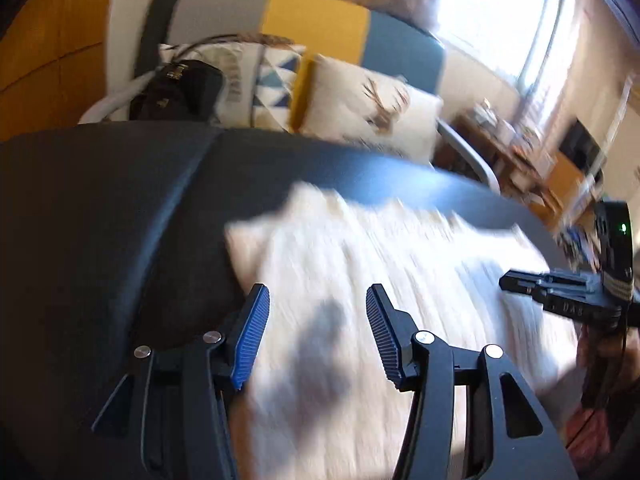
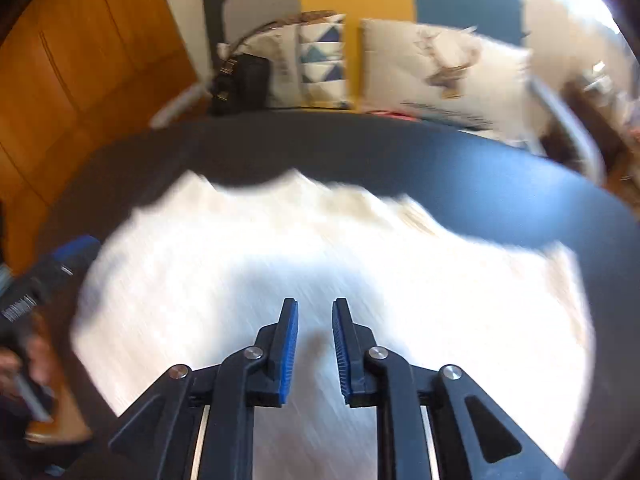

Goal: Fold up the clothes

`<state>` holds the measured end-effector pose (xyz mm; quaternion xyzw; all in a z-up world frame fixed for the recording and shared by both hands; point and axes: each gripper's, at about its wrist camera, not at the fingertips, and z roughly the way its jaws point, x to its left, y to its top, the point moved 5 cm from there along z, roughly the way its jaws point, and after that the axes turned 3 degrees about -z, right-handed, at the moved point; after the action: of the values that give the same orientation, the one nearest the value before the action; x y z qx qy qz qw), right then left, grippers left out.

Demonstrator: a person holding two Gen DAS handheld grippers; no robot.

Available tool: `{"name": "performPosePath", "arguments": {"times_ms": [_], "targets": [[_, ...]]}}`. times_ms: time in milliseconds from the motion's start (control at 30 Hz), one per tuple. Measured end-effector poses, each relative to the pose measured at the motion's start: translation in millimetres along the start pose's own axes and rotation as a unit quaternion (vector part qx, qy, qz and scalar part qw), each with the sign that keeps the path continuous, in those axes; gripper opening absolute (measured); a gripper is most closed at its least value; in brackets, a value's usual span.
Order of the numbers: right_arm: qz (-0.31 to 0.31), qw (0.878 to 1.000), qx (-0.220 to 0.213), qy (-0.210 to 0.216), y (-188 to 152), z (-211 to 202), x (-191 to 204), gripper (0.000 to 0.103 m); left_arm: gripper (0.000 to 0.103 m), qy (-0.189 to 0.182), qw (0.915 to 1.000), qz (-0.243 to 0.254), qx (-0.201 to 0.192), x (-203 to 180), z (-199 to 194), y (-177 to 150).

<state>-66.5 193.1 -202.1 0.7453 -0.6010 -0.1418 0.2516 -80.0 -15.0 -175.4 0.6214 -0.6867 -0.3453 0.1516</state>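
White cloth (image 2: pixel 320 248) lies spread on the dark table (image 2: pixel 460 176); left tongs (image 1: pixel 318 300) gape wide, right tongs (image 2: pixel 315 312) part-open, both empty above it; a shallow pinch could snag one layer and bunch the fold.

Home living room: cushioned sofa (image 1: pixel 360 40), wooden wardrobe (image 2: pixel 80 60), bright window (image 1: pixel 500 12)
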Motion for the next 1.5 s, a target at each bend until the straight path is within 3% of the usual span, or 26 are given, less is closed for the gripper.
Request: {"name": "performPosePath", "arguments": {"times_ms": [100, 133, 233, 400, 467, 533, 633, 667, 733, 800, 933, 1000, 1100, 1233, 1400, 1500], "targets": [[0.009, 1.0, -0.006, -0.01, -22, 6, -4, 0.018, 0.056, 0.04, 0.9981, 0.046, -0.002, -10, 7, -19], [0.008, 1.0, -0.012, -0.011, -24, 7, -3, 0.017, 0.061, 0.056, 0.9967, 0.059, -0.006, -12, 10, -24], [0.033, 0.999, -0.008, -0.003, -11, 4, -12, 0.017, 0.061, 0.075, 0.9941, 0.077, -0.013, -22, 4, -19], [0.022, 0.999, -0.018, -0.026, -45, -40, -23, 0.02, 0.061, 0.027, 0.9976, 0.061, -0.019, -34, -18, -38], [0.05, 0.998, -0.008, -0.028, -67, -37, -36, 0.022, 0.062, 0.054, 0.9947, 0.086, 0.015, -38, -5, -64], [0.077, 0.997, 0.002, -0.029, -90, -34, -50, 0.022, 0.065, 0.067, 0.9927, 0.1, -0.007, -39, -2, -78], [0.125, 0.992, 0.013, -0.024, -115, -34, -68, 0.022, 0.065, 0.064, 0.9941, 0.087, 0.006, -41, -3, -74], [0.147, 0.989, 0.007, -0.017, -114, -41, -73, 0.022, 0.065, 0.056, 0.9954, 0.076, 0.01, -41, -5, -71], [0.151, 0.987, -0.006, -0.046, -114, -54, -81, 0.022, 0.065, 0.04, 0.9972, 0.064, 0.002, -44, -14, -68], [0.152, 0.986, -0.014, -0.068, -113, -63, -88, 0.022, 0.065, 0.065, 0.9943, 0.084, 0.003, -46, -12, -72], [0.158, 0.985, -0.015, -0.068, -110, -66, -97, 0.023, 0.067, 0.089, 0.9909, 0.101, 0.01, -45, -6, -83], [0.162, 0.984, -0.016, -0.068, -108, -67, -101, 0.023, 0.067, 0.076, 0.9926, 0.094, 0.017, -48, -13, -78], [0.167, 0.984, -0.017, -0.068, -106, -69, -108, 0.023, 0.067, 0.05, 0.9958, 0.075, -0.015, -49, -29, -62], [0.176, 0.982, -0.013, -0.068, -98, -61, -114, 0.024, 0.071, 0.11, 0.9901, 0.078, 0.041, -36, 4, -62], [0.188, 0.98, -0.007, -0.069, -89, -52, -120, 0.023, 0.071, 0.078, 0.9939, 0.076, -0.016, -43, -18, -35], [0.167, 0.983, -0.043, -0.06, -52, -55, -112, 0.023, 0.071, 0.064, 0.9948, 0.073, -0.03, -48, -20, -20]]}}
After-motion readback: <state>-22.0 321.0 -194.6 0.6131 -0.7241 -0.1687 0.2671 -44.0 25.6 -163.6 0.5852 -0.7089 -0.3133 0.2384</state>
